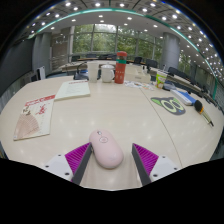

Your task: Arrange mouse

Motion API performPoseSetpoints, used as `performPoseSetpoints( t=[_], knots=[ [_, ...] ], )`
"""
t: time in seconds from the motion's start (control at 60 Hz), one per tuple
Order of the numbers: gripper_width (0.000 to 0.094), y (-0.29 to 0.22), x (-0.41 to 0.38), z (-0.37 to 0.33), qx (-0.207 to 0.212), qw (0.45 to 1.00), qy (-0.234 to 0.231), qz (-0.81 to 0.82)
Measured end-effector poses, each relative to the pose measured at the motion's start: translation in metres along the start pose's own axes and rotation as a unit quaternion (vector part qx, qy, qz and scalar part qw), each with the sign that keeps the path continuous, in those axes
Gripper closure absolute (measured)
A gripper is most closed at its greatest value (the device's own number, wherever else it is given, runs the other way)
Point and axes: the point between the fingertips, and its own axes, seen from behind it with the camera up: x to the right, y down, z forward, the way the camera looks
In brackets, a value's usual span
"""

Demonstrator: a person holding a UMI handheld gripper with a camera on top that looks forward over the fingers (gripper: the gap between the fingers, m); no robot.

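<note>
Two purple-padded fingers of a handheld gripper stood spread apart on either side of a pale pink computer mouse, which rested on a cream-coloured table in what appeared to be a large, glass-walled office. The mouse lay between the fingers, with a visible gap at each side, its long axis running roughly straight ahead along the line of the fingers, and its rounded back rising between the pads. Neither pad appeared to press on it. Judging by that alignment, a simple closing of the fingers would catch the mouse across its narrow width, with no turning of the gripper needed first. Farther along the table, well beyond the mouse, stood an orange-red bottle. A printed leaflet and a sheet of paper lay off to the left, and a green-and-dark mat off to the right. The arranging itself looked not yet done.
</note>
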Motion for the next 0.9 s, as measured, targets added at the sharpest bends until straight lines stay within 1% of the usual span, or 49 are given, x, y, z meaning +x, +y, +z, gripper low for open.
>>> performPoseSetpoints(
  t=[0.1,0.233,0.333,0.4,0.467,0.483,0.583,0.633,0.733,0.85,0.9],
  knots=[
    [0.0203,-0.008,-0.002,0.013,0.003,1.0,-0.008,0.007],
    [0.0419,-0.016,-0.011,0.025,0.005,0.999,-0.032,0.012],
    [0.0475,-0.02,-0.014,0.03,0.007,0.999,-0.036,-0.004],
    [0.0529,-0.02,-0.015,0.031,0.001,0.999,-0.039,-0.008],
    [0.0563,-0.022,-0.018,0.032,-0.003,0.999,-0.049,-0.011],
    [0.0587,-0.023,-0.018,0.032,-0.004,0.999,-0.051,-0.012],
    [0.0613,-0.028,-0.022,0.029,-0.006,0.998,-0.065,-0.019],
    [0.0621,-0.04,-0.024,0.021,0.003,0.997,-0.075,-0.021],
    [0.0622,-0.091,-0.013,-0.006,0.049,0.995,-0.091,-0.007],
    [0.0623,-0.174,0.043,-0.034,0.116,0.989,-0.087,0.02],
    [0.0622,-0.205,0.075,-0.036,0.133,0.987,-0.086,0.029]
  ],
)
